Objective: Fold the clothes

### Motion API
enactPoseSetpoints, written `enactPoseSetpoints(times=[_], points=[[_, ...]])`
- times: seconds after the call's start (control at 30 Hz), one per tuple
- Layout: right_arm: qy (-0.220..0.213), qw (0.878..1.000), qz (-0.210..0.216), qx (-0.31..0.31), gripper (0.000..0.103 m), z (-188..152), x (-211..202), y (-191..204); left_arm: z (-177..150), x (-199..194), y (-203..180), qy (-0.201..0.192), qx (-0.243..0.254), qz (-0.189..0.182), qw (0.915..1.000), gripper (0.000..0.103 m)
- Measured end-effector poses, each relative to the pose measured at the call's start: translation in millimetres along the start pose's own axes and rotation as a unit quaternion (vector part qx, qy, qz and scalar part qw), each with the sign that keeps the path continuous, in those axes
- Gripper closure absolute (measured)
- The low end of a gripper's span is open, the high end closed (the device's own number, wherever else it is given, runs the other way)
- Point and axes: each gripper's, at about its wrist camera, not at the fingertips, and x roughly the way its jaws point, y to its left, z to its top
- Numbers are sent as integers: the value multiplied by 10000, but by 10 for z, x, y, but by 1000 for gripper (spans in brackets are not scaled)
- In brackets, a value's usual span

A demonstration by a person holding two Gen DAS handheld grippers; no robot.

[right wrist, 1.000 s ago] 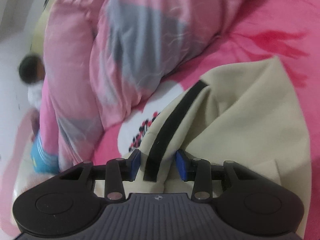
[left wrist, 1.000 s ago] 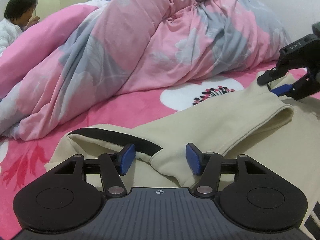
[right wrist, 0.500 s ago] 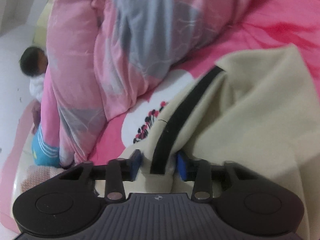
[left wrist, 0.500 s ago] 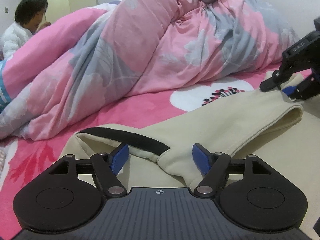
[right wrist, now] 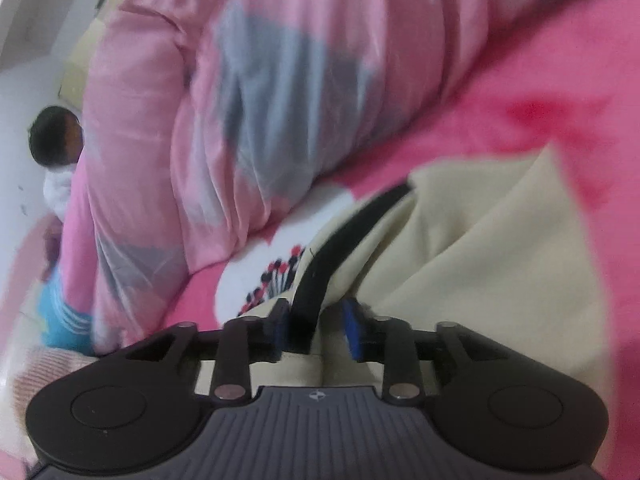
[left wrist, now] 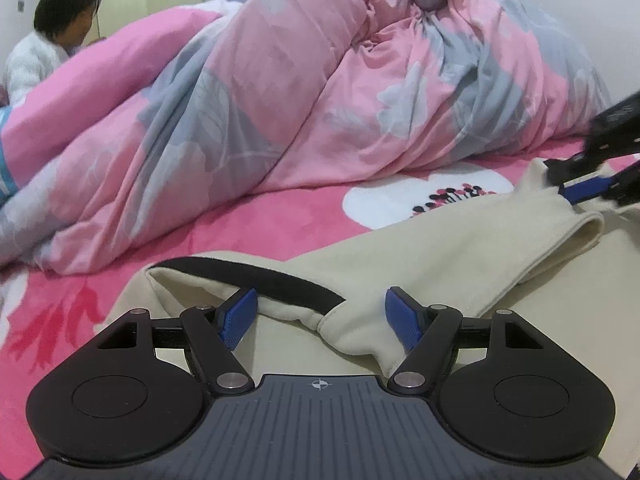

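Cream garment (left wrist: pixel 420 248) with a black band (left wrist: pixel 256 280) lies on the pink bedspread (left wrist: pixel 248 220), lower centre of both views. The left gripper (left wrist: pixel 320 314) stands wide, released, pads clear of the fold between them. The right gripper (right wrist: pixel 316 328), jaws opening, has the band bunched between its blue pads (right wrist: pixel 352 332); whether they press is unclear. Quilt (left wrist: pixel 320 80) fills the upper frame.

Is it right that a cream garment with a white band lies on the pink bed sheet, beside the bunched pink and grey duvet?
Not quite: the band on the cream garment is black, as the left wrist view shows. The pink bed sheet and the bunched duvet are right.
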Motion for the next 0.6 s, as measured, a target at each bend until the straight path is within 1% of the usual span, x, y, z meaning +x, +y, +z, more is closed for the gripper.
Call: enactPoseSetpoints(times=[0.07, 0.13, 0.2, 0.27, 0.33, 0.37, 0.47, 0.5, 0.57, 0.6], points=[[-297, 9984, -161, -459, 69, -77, -193, 168, -2, 0, 6, 9, -28, -10, 10000, 30], [-315, 9961, 13, -829, 70, -168, -274, 305, -1, -2, 10, 22, -39, -7, 10000, 29], [-179, 9912, 203, -1295, 70, -293, -232, 442, 3, -13, 17, 56, -26, 28, 10000, 28], [40, 9806, -46, -1959, 69, -502, -58, 541, 4, -29, 28, 89, 10, 72, 9999, 25], [201, 9645, -285, -2618, 69, -715, 98, 637, -5, -76, 46, 67, 87, 152, 9998, 25], [15, 9555, -349, -2930, 69, -823, 84, 666, -10, -106, 51, 29, 134, 198, 9997, 25], [47, 9454, -577, -3206, 67, -875, 21, 801, -4, -243, 36, -216, 326, 369, 9986, 25], [46, 9442, -600, -3237, 67, -861, 3, 832, 10, -295, 27, -314, 364, 395, 9981, 25], [-23, 9442, -573, -3242, 67, -849, -91, 860, 61, -391, 6, -562, 361, 305, 9973, 25], [-113, 9471, -480, -3172, 67, -836, -139, 876, 91, -413, -23, -635, 380, 226, 9970, 25]])
